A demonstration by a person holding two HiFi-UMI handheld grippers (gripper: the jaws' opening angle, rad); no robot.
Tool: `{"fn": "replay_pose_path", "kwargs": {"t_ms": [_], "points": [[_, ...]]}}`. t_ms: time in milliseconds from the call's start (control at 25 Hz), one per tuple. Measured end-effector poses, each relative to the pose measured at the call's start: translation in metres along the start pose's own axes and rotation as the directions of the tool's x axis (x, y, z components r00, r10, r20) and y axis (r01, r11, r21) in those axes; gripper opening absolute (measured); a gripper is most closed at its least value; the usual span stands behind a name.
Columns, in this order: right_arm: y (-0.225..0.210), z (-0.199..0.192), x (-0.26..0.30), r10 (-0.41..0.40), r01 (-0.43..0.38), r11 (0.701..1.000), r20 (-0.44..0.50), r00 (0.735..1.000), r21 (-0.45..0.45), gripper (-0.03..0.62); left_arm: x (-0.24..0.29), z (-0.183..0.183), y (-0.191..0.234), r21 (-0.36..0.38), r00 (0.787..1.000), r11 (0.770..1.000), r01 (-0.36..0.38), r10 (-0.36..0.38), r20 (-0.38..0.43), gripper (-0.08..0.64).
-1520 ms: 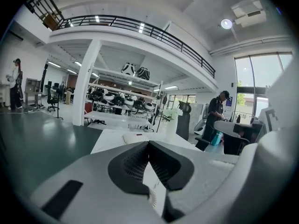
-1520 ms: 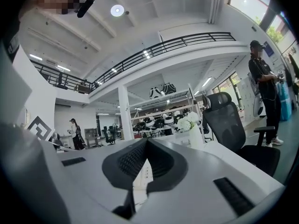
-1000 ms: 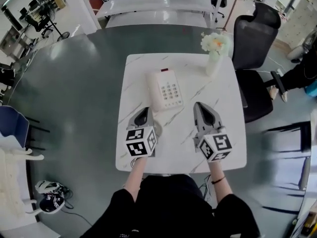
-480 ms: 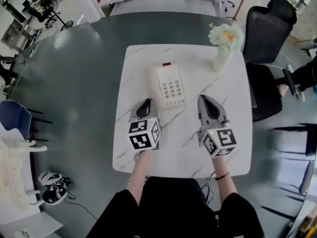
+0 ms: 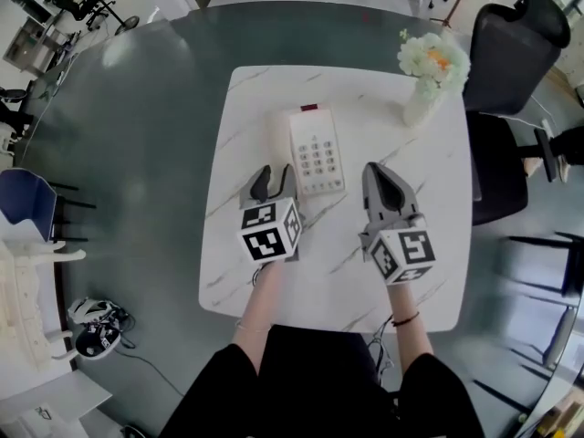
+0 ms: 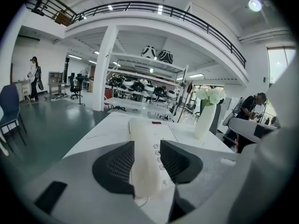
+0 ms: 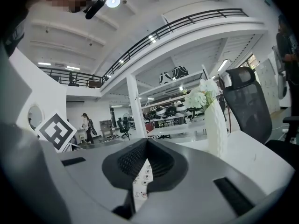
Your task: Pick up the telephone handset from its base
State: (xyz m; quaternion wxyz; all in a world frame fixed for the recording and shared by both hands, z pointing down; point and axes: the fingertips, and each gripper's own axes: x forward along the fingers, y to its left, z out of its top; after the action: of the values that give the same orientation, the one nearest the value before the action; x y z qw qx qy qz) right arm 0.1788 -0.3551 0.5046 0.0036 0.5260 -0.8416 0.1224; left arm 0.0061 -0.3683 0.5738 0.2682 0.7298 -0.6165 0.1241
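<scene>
A cream telephone [image 5: 317, 153] lies mid-table, its handset [image 5: 280, 146] resting along the base's left side. My left gripper [image 5: 272, 182] sits just short of the handset's near end, and its jaws are opening. In the left gripper view the handset [image 6: 142, 146] runs between the two pads [image 6: 120, 164], near end inside the gap, with no clear squeeze on it. My right gripper [image 5: 381, 182] hovers right of the phone with its tips together and nothing held. In the right gripper view, part of the keypad [image 7: 142, 178] shows through a slit below my right gripper [image 7: 147, 146].
The white marble table [image 5: 265, 263] stands on a grey-green floor. A white vase of flowers [image 5: 429, 76] sits at its far right corner. A black office chair [image 5: 520, 35] stands beyond that corner, and a blue chair [image 5: 23, 217] stands far left.
Both grippers have moved forward toward the telephone. The left gripper's jaws, shut before, now stand apart around the handset's near end. The right jaws stay together.
</scene>
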Motion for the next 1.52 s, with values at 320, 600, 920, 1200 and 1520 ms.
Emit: {"fn": "replay_pose_path", "kwargs": {"t_ms": [320, 600, 920, 1200, 1520], "points": [[-0.001, -0.008, 0.024, 0.032, -0.032, 0.999, -0.006, 0.999, 0.031, -0.008, 0.034, -0.003, 0.008, -0.041, 0.998, 0.998, -0.056, 0.055, -0.026, 0.244], [-0.006, -0.016, 0.036, 0.045, -0.045, 0.998, -0.013, 0.999, 0.051, -0.008, 0.055, -0.007, 0.012, -0.035, 0.993, 0.995, -0.094, 0.091, -0.073, 0.247], [-0.013, -0.023, 0.037, 0.047, -0.045, 0.996, -0.027, 0.999, 0.071, -0.008, 0.065, -0.013, 0.020, -0.025, 0.979, 0.985, -0.170, 0.166, -0.122, 0.244], [-0.019, -0.026, 0.036, 0.042, -0.039, 0.996, -0.029, 0.999, 0.082, -0.008, 0.069, -0.014, 0.021, -0.002, 0.973, 0.981, -0.194, 0.192, -0.129, 0.218], [-0.020, -0.026, 0.035, 0.040, -0.037, 0.995, -0.029, 0.999, 0.088, -0.008, 0.066, -0.013, 0.023, -0.062, 0.977, 0.982, -0.178, 0.169, -0.130, 0.209]]}}
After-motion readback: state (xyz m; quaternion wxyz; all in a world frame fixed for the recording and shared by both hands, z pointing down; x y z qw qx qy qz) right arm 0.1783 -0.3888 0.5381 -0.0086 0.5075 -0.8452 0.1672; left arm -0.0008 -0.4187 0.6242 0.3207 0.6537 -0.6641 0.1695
